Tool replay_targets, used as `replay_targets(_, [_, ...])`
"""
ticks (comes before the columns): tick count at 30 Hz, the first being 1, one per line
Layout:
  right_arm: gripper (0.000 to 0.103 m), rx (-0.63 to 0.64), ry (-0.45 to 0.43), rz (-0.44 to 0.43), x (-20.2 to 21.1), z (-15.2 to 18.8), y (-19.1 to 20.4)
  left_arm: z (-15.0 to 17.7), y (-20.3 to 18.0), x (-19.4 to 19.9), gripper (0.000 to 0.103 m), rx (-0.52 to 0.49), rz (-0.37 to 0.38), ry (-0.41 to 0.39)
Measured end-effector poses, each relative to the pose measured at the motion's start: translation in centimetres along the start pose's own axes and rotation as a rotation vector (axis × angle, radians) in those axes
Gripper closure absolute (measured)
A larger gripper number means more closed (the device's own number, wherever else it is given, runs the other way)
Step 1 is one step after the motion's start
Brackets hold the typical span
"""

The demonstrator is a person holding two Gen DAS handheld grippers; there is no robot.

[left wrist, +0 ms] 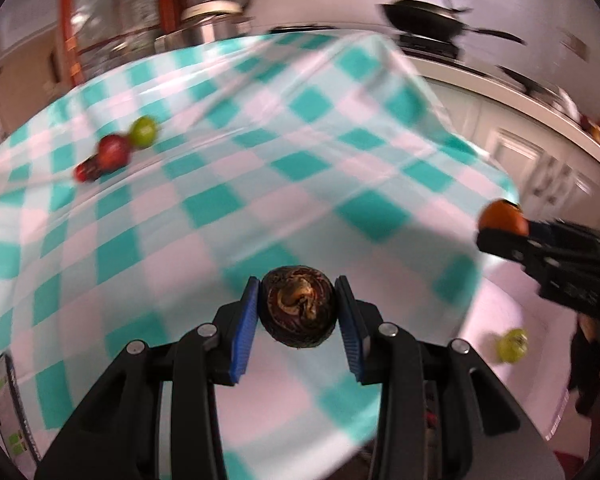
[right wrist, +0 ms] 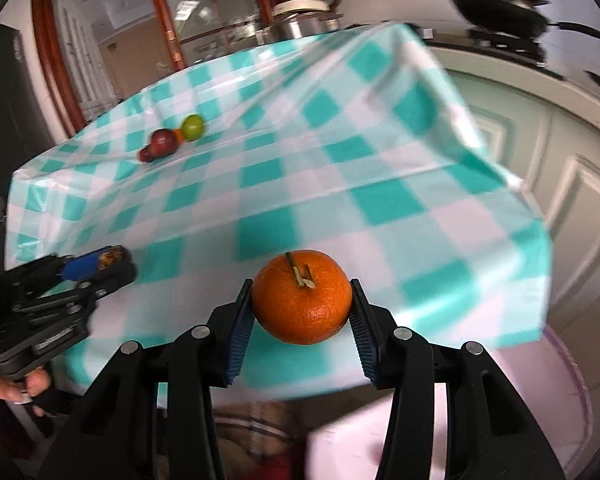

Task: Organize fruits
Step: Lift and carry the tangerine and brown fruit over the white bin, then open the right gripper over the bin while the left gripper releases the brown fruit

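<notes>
**Both grippers loaded above the checked bench**

The left gripper [left wrist: 298, 312] has its blue-padded jaws closed on a dark brown fruit [left wrist: 298, 312], round and rough-skinned, with a dried stem scar facing the camera. It sits squarely between the two pads, touching both, held above the near part of the bench [left wrist: 260, 168] with its teal-and-white checked cloth.

The right gripper [right wrist: 302, 298] is clamped on an orange [right wrist: 302, 296], stem end turned up, the fruit wedged between the pad tips and bulging a little past them.

Only the left wrist view catches a small yellow-green fruit [left wrist: 512, 345] lying low on the right, off the cloth on a pale surface; it is too blurred to name. That view also shows the right gripper from the side, the orange poking out at its tip near the cloth's right edge. The right wrist view instead shows the left gripper from the side at the left edge, a glimpse of brown between its blue pads, and a person's fingers [right wrist: 18, 388] beneath it.

Both views show a cluster at the far left of the bench: a green fruit [left wrist: 143, 132], a red fruit [left wrist: 114, 152] just beside it, and a smaller dark red one [left wrist: 86, 170] touching that. The right wrist view adds a sliver of orange between the green and red.
</notes>
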State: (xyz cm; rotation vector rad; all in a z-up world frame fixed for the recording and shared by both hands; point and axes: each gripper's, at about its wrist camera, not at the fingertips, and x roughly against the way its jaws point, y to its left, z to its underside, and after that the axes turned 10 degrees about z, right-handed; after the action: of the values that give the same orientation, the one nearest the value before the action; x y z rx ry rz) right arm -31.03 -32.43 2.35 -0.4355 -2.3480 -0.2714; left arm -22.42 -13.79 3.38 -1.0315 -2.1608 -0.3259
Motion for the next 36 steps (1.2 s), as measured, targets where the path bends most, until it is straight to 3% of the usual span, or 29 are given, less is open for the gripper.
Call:
replay_targets(5, [0.057,-0.093,0.045,0.103,-0.5,2.7,-6.1,-0.1,-6.4,-0.9,0.065,-0.149,0.182,0.043])
replay_targets(8, [0.057,-0.144,0.118,0.199,-2.1,5.2,-9.6,0.4,-10.3,-3.4,0.065,-0.223,0.271,0.125])
replay_targets(14, [0.057,-0.208,0.273,0.293,-6.7,8.4,-14.2,3.0,-17.9,-10.8,0.065,-0.397,0.400,0.343])
replay_targets(20, [0.057,-0.268,0.437,0.323,-12.3,10.9,-17.3,7.1,-21.4,-17.5,0.065,-0.498,0.410,0.539])
replay_targets(24, [0.057,-0.286,0.507,0.335,-14.7,12.0,-17.6,9.0,-21.8,-20.2,0.064,-0.516,0.401,0.620])
replay_targets(27, [0.055,-0.315,0.533,0.333,-15.5,12.6,-17.8,9.2,-21.1,-20.9,0.057,-0.485,0.410,0.646])
replay_targets(28, [0.043,-0.323,0.529,0.330,-15.5,12.6,-17.8,9.2,-20.9,-21.0,0.047,-0.477,0.410,0.645])
replay_targets(29, [0.030,-0.326,0.518,0.335,-15.4,12.6,-17.8,9.2,-20.7,-20.9,0.046,-0.469,0.419,0.642])
replay_targets(30, [0.028,-0.324,0.503,0.345,-15.1,12.4,-17.8,9.2,-20.7,-20.9,0.045,-0.469,0.428,0.644])
replay_targets(33, [0.026,-0.331,0.481,0.349,-14.2,12.0,-17.9,9.6,-20.8,-20.6,0.036,-0.508,0.412,0.631])
replay_targets(34, [0.025,-0.336,0.470,0.353,-13.8,11.8,-18.0,9.8,-20.9,-20.7,0.028,-0.535,0.365,0.613])
replay_targets(36, [0.025,-0.342,0.457,0.358,-13.1,11.6,-18.1,9.7,-20.3,-21.0,0.027,-0.548,0.304,0.578])
